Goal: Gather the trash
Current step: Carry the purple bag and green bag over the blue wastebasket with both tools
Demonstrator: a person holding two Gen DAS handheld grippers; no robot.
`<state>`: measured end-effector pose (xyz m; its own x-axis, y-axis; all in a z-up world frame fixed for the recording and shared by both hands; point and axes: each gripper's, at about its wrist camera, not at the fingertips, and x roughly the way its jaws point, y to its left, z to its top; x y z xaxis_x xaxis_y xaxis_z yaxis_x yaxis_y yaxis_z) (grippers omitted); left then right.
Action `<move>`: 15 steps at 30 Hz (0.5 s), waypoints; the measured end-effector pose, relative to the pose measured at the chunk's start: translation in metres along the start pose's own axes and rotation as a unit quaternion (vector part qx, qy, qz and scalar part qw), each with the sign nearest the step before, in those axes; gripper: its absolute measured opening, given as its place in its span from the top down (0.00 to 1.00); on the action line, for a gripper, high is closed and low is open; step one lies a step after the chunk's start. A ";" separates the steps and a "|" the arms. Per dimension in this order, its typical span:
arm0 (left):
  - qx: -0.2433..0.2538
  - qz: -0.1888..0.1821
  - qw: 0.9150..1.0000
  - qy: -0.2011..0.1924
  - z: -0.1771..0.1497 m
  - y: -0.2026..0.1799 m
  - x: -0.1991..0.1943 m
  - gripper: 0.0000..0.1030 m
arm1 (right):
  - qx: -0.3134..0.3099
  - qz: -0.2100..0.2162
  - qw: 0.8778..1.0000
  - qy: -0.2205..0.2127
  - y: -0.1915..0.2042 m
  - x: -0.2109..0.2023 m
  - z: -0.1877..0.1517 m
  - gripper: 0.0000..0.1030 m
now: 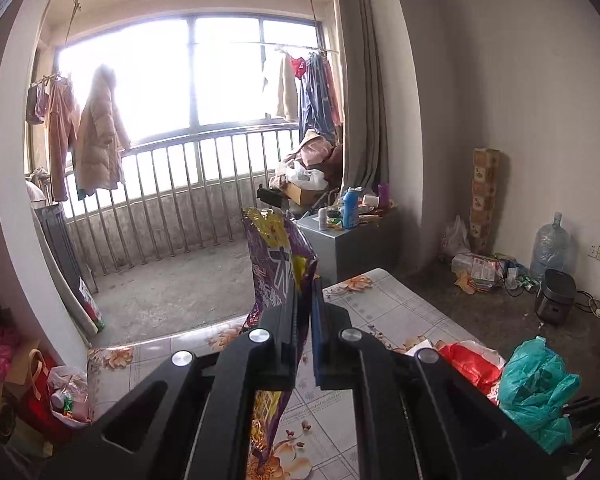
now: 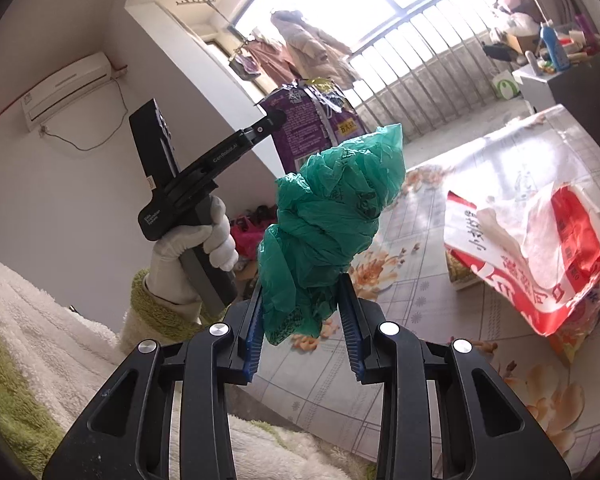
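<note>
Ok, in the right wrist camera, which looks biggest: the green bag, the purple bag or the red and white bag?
1. The red and white bag on the table looks biggest.
2. The green bag, though it sits nearest the camera, which flatters it.
3. The purple bag looks smallest, but it is farther off and partly hidden.

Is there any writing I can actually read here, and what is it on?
"GenRobot.AI": on the arm of the left hand-held gripper.
Small white label on its grip: too small to read.
Purple snack bag: Chinese print, too blurred.
Green plastic bag: faint, crumpled characters, unreadable.
Red and white bag: large Chinese characters, folded, not legible.
</note>
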<state>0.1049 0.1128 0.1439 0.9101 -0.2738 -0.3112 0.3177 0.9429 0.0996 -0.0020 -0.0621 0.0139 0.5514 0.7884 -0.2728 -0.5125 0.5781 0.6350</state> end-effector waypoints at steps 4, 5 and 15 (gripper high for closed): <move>0.024 -0.026 0.999 -0.029 0.029 -0.026 0.004 0.95 | 0.015 0.010 0.998 -0.055 -0.008 -0.035 0.011 0.69; 0.032 -0.034 0.998 -0.036 0.037 -0.035 0.006 0.95 | 0.019 0.009 0.997 -0.071 -0.011 -0.045 0.013 0.69; 0.121 -0.159 0.977 -0.076 0.106 -0.152 0.036 0.95 | 0.078 -0.059 0.971 -0.219 -0.057 -0.151 0.006 0.69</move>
<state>0.1175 -0.0607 0.2176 0.7780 -0.5882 -0.2206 0.6280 0.7381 0.2466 -0.0519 -0.2154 0.0236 0.8451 0.5331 -0.0392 -0.3404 0.5933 0.7295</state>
